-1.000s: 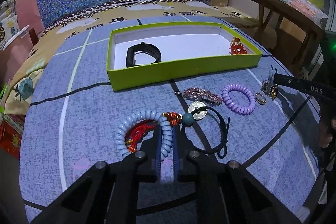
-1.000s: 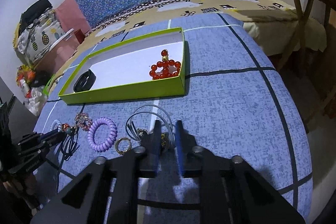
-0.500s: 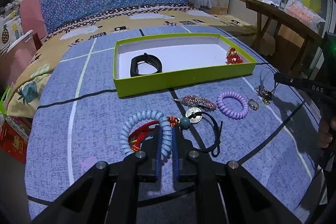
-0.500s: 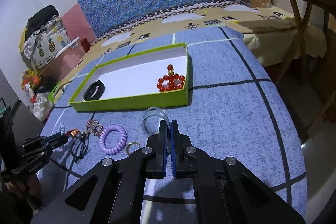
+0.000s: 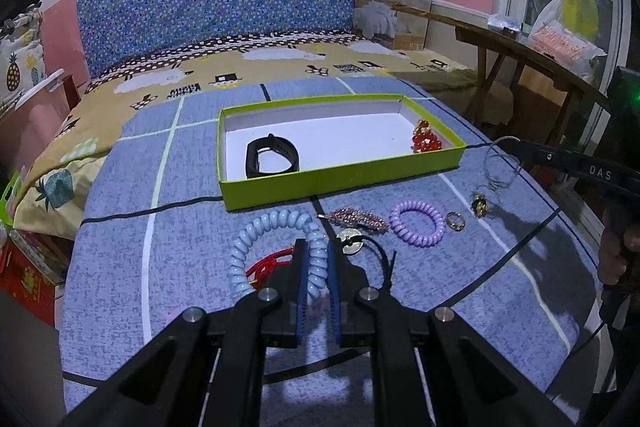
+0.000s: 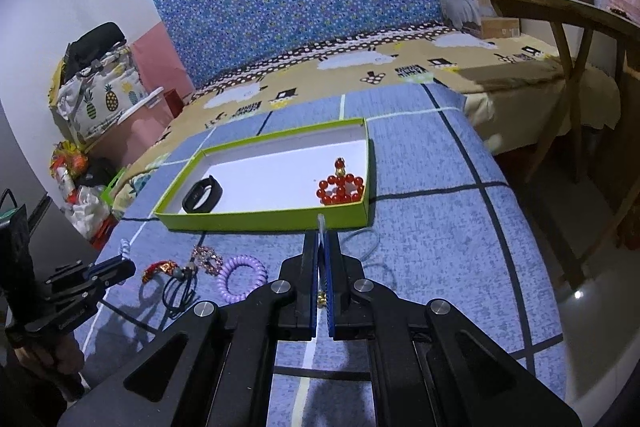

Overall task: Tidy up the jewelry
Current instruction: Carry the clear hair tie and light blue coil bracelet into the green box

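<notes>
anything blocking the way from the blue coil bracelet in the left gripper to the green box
Nothing visible does. The blue coil bracelet sits pinched in the left gripper, and only bare blanket lies between it and the green box; just the near wall to clear.

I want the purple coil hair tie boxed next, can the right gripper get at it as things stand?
Probably not yet: the right gripper is shut on a thin clear bangle. The purple hair tie itself lies uncovered on the bedspread, nothing on top of it.
</notes>
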Demonstrator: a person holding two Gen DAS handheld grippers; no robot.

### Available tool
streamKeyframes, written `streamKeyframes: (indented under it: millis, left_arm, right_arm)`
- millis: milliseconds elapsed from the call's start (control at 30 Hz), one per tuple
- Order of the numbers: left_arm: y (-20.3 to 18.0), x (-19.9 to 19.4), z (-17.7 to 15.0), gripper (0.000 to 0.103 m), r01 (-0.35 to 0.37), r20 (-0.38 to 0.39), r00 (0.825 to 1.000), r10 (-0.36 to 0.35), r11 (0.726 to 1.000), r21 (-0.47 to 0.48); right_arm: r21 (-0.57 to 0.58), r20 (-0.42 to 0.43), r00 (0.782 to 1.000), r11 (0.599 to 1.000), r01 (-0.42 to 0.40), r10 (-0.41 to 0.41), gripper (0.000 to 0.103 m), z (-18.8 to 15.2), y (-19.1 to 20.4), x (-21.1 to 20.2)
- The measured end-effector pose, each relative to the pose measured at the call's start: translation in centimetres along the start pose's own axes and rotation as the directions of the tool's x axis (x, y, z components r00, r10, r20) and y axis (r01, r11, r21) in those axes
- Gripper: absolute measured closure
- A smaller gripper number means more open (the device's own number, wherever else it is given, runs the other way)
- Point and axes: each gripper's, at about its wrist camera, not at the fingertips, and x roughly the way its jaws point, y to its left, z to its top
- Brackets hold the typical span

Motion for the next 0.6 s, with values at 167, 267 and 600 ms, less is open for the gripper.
streamKeyframes:
  millis: [167, 267, 600]
  left_arm:
    - [-0.1, -0.4, 0.2, 0.093, 0.004, 0.013, 1.0, -0.004, 1.0, -0.001]
    - [-0.1, -0.7, 0.4, 0.093, 0.01, 0.022, 1.0, -0.01, 1.0, -0.003]
    - [-0.2, -1.5, 1.8, 0.093, 0.047, 0.068, 0.997, -0.046, 0.999, -0.011]
  right_arm:
    - [-0.01, 0.022, 1.0, 1.0, -0.004, 0.004, 0.101, 0.5, 0.3, -0.8]
    - [-0.017, 0.032, 0.999, 1.0, -0.009, 0.009, 0.101, 0.7, 0.5, -1.2]
    - [-0.051, 0.054, 0.998, 0.998, -0.026, 0.029, 0.101, 1.4, 1.9, -1.8]
